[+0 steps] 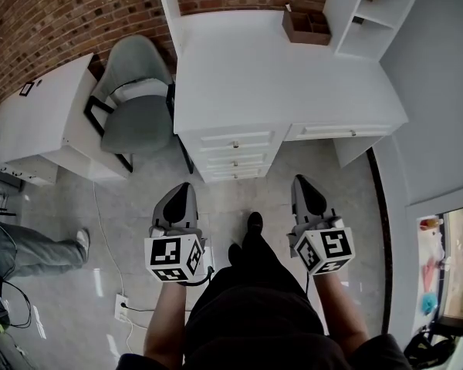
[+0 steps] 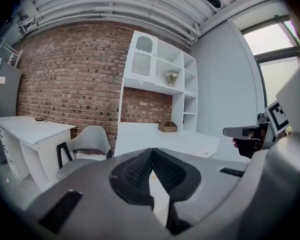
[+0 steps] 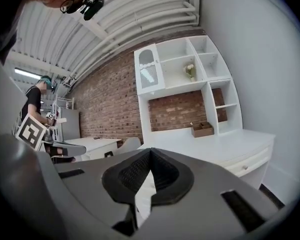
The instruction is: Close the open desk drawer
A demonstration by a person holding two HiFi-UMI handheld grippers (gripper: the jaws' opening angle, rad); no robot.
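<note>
The white desk [image 1: 278, 75] stands ahead of me against the brick wall. Under its front edge sits a stack of three drawers [image 1: 235, 151] with small knobs, and to their right a wide shallow drawer [image 1: 341, 131]. From above, none of them shows far out, and I cannot tell which one is open. My left gripper [image 1: 185, 190] [image 2: 151, 151] and right gripper [image 1: 301, 182] [image 3: 150, 150] hover over the floor a short way in front of the drawers. Both are shut with nothing between the jaws, which point at the desk.
A grey chair [image 1: 135, 102] stands left of the desk, beside a second white desk [image 1: 42, 118]. A brown box [image 1: 306, 28] and a white shelf unit [image 1: 370, 14] sit at the desk's back right. A person's legs [image 1: 31, 249] and a floor socket with cable [image 1: 123, 307] are at left.
</note>
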